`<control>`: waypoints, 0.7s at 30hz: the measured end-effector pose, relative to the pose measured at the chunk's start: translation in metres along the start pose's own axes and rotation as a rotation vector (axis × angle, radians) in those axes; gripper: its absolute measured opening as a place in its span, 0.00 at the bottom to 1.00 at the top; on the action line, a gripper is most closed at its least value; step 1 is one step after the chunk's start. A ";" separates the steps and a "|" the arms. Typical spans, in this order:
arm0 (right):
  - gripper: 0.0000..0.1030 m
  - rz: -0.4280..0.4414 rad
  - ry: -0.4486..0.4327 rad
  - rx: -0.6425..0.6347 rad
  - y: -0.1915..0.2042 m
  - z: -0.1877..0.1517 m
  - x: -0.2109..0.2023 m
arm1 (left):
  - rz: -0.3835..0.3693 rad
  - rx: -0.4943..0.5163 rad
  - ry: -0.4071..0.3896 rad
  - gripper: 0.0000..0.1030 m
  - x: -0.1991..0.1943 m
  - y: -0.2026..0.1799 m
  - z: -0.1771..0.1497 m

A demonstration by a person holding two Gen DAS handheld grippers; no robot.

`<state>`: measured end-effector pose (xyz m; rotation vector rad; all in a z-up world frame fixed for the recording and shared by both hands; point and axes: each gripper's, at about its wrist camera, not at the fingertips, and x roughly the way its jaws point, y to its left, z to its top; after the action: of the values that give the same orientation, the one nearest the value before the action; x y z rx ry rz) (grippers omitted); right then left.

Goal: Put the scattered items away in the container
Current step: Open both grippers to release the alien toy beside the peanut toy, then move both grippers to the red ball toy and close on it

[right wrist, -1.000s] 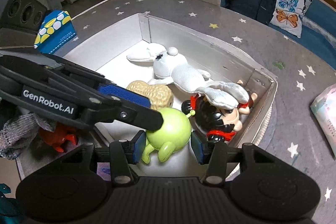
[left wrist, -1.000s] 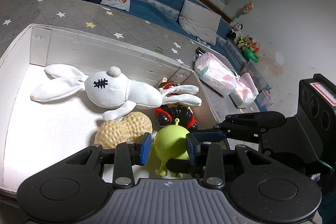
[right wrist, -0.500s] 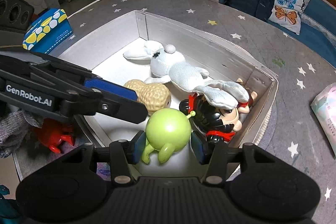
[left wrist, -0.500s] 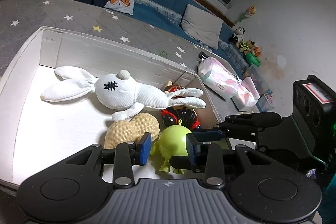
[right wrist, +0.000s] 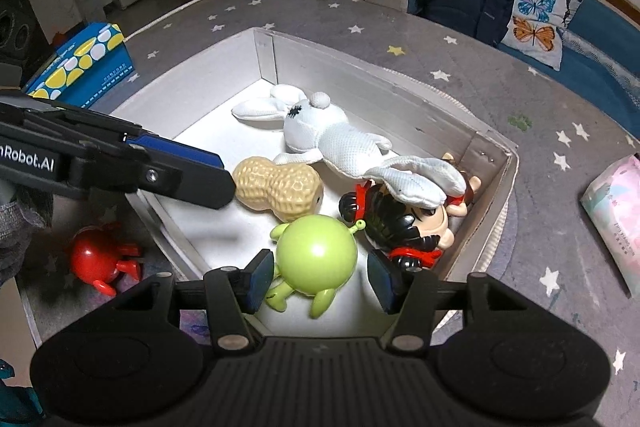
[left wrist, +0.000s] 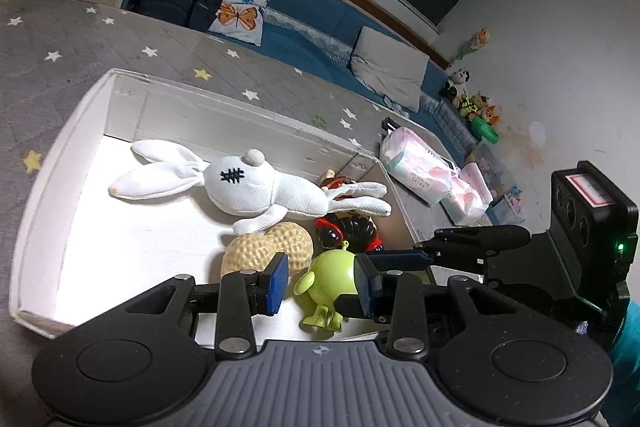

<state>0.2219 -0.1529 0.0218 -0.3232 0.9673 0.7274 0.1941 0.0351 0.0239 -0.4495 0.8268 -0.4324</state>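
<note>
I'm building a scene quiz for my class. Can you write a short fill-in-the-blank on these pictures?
1. The green toy lies inside the white ____.
2. The white rabbit has its legs draped over the ____.
3. The red toy lies ____ the box.
4. The peanut touches the rabbit's ____.

Answers: box; doll; outside; arm

A white box [right wrist: 404, 83] holds a white mesh rabbit [right wrist: 332, 139] with a black stitched mark and grey nose, a tan dimpled peanut [right wrist: 280, 187], a lime-green round toy [right wrist: 316, 255], and a doll [right wrist: 404, 223] with black hair and red trim. The cloth [right wrist: 460, 67] beneath is grey with white and yellow stars. A red toy [right wrist: 96, 259] lies outside. The carton [right wrist: 80, 67] is blue with yellow and white spots. The pillow [right wrist: 536, 15] carries orange and blue butterflies. Each tool [right wrist: 320, 279] is black with blue pads.
</note>
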 end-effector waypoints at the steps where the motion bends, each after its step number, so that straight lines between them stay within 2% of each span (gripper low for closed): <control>1: 0.51 -0.004 -0.011 0.001 0.001 -0.001 -0.003 | 0.002 0.002 -0.007 0.37 -0.004 0.000 0.000; 10: 0.51 -0.012 -0.139 -0.002 0.019 -0.010 -0.040 | 0.031 0.014 -0.074 0.37 -0.048 0.001 -0.015; 15: 0.51 0.023 -0.194 -0.028 0.043 -0.019 -0.054 | 0.060 0.001 -0.091 0.37 -0.068 0.008 -0.031; 21: 0.52 0.088 -0.215 -0.058 0.072 -0.032 -0.056 | 0.101 -0.027 -0.102 0.37 -0.088 0.020 -0.053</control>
<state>0.1320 -0.1420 0.0558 -0.2486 0.7609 0.8533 0.1041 0.0865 0.0342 -0.4495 0.7533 -0.3027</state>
